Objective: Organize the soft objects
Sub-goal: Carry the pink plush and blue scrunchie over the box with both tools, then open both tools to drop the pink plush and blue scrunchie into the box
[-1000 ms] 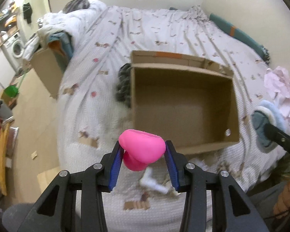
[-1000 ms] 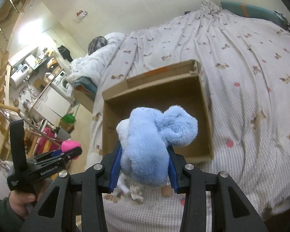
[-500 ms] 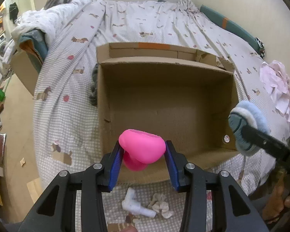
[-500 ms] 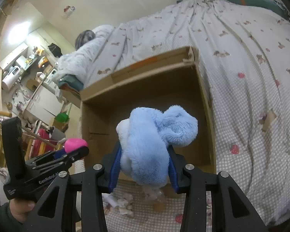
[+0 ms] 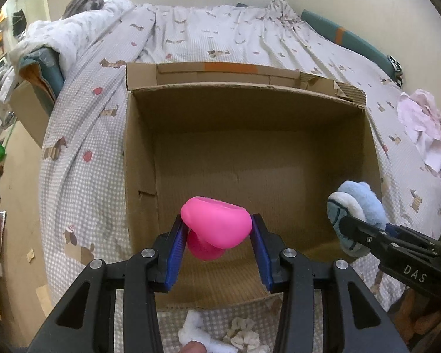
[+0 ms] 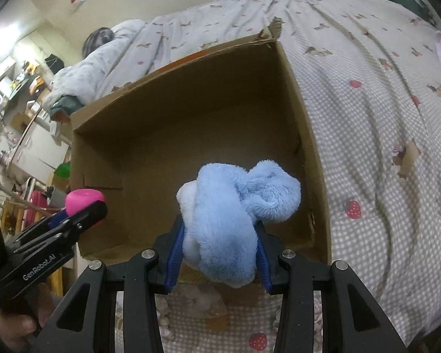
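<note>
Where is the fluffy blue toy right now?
The blue toy is squeezed in the right gripper, over the near edge of the open cardboard box on the bed. In the left view it hangs by the box's right wall, right of the pink toy.

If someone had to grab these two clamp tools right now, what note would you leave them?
Left gripper: shut on a pink toy, held over the open cardboard box.
Right gripper: shut on a blue plush toy, also over the box, nearer its right wall.
Done: both toys picked up and brought to the box, which looks empty.
Left: drop both in, then gather the small white and beige bits lying on the bedspread in front.
</note>
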